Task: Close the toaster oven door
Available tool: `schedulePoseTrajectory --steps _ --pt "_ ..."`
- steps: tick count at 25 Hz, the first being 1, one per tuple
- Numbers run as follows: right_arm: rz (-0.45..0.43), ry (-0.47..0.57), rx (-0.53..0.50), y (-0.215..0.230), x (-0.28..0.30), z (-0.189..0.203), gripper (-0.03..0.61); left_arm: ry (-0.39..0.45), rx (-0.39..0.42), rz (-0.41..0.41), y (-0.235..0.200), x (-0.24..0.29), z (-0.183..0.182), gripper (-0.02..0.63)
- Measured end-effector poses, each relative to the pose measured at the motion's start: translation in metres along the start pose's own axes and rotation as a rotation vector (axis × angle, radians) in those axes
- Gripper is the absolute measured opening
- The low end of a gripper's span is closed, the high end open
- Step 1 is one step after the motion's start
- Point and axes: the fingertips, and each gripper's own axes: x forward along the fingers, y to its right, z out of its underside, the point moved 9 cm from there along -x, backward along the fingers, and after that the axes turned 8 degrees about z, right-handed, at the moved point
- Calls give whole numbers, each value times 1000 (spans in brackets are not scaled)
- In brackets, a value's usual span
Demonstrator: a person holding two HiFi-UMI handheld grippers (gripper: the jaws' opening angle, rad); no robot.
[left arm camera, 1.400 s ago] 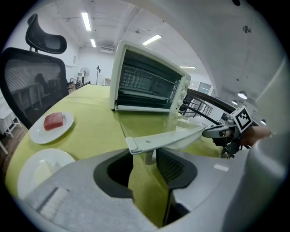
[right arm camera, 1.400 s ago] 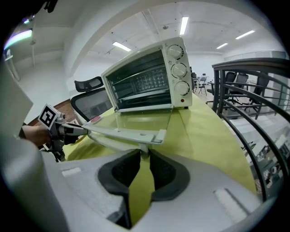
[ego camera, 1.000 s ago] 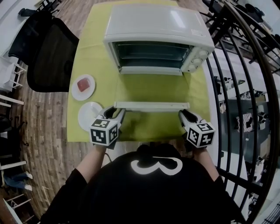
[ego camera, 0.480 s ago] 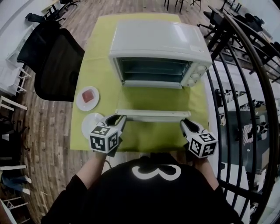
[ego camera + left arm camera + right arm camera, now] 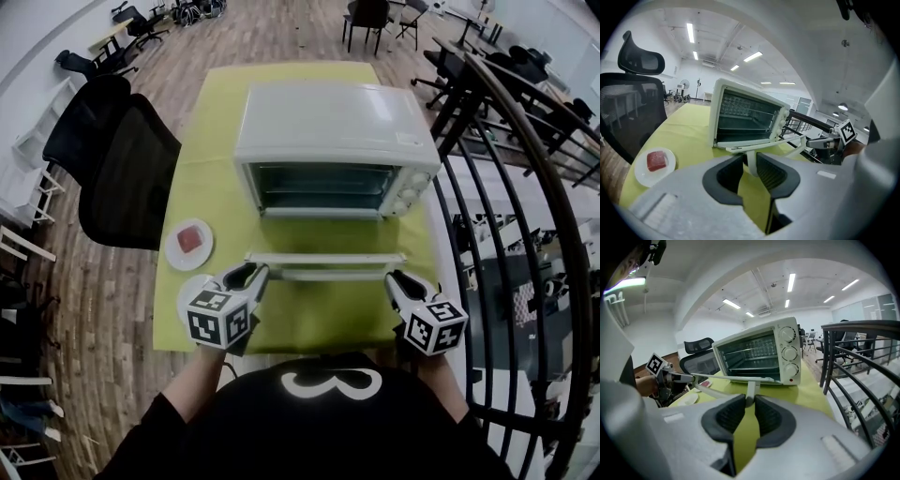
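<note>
Left gripper (image 5: 750, 165) jaws have just been closing and now grip one end post of the door handle (image 5: 751, 155). Right gripper (image 5: 750, 403) jaws grip the other end post. The handle's long axis runs side to side between the grippers. Toaster oven door (image 5: 323, 258) is tilted partway up off the green surface (image 5: 211, 150), hinged at the lower front of the toaster oven (image 5: 333, 122). The oven's opening faces the person.

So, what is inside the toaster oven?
Inside the toaster oven I see only a wire rack; no food shows. Its floor and back corners are dark, so I cannot tell what lies there.
</note>
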Motion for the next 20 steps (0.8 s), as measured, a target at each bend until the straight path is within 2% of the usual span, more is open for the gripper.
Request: schedulePoseTrajectory --steps 20 --pt "6 112 -37 -1 -1 -71 69 117 43 28 -9 -1 -68 100"
